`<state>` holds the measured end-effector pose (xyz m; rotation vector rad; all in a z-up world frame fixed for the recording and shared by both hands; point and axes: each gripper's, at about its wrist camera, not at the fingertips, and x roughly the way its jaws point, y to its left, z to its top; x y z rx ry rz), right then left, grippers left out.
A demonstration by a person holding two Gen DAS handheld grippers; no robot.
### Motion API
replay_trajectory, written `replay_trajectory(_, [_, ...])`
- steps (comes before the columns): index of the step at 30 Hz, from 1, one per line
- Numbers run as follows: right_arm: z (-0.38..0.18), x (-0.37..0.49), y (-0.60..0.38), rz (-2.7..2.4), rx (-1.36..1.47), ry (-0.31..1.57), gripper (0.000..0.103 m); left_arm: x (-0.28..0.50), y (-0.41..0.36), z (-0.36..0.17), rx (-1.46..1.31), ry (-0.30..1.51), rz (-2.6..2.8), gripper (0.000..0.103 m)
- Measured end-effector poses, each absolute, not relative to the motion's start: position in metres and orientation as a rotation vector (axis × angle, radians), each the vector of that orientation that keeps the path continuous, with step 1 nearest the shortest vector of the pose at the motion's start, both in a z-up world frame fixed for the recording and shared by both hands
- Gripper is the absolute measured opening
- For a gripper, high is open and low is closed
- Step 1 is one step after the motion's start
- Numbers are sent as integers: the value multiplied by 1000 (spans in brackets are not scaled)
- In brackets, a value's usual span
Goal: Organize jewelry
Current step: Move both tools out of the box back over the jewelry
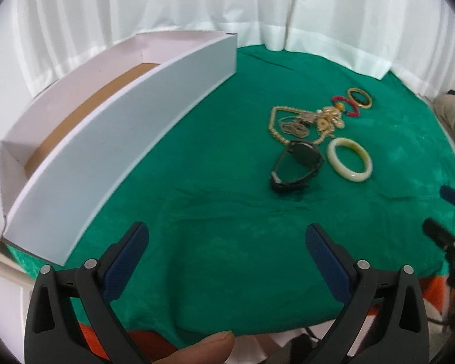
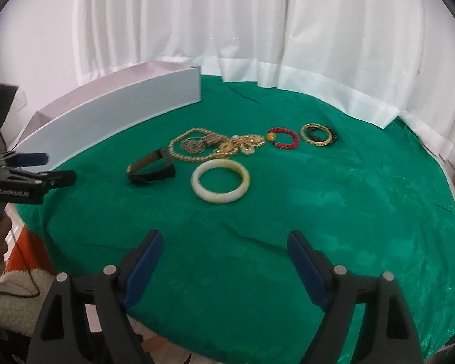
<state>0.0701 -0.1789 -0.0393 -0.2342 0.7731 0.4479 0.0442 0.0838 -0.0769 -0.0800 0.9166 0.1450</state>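
Observation:
On the green cloth lie a black watch (image 1: 297,163) (image 2: 151,168), a pale jade bangle (image 1: 350,159) (image 2: 220,181), a tangle of gold chains (image 1: 303,121) (image 2: 209,145), a red bead bracelet (image 1: 347,106) (image 2: 283,139) and a gold and black bangle (image 1: 360,98) (image 2: 318,133). A long white box (image 1: 121,139) (image 2: 121,112) with a brown floor stands at the left. My left gripper (image 1: 227,239) is open and empty above the near cloth; it also shows in the right wrist view (image 2: 42,168). My right gripper (image 2: 224,247) is open and empty, short of the bangle.
White curtains (image 2: 257,30) hang behind the table. The green cloth (image 2: 318,227) covers the round table to its front edge. A person's thumb (image 1: 209,347) shows at the bottom of the left wrist view. An orange surface (image 2: 27,248) lies below the table's left edge.

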Motion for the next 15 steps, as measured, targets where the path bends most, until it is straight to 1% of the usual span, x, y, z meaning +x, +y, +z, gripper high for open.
replay_trajectory(8, [-48,65,-167,488,-232,875,85,40,74,-74,-69,918,108,103])
replay_trajectory(15, [-44,55,-158,517,-275,853,85,38,69,-73,-33,905,122,103])
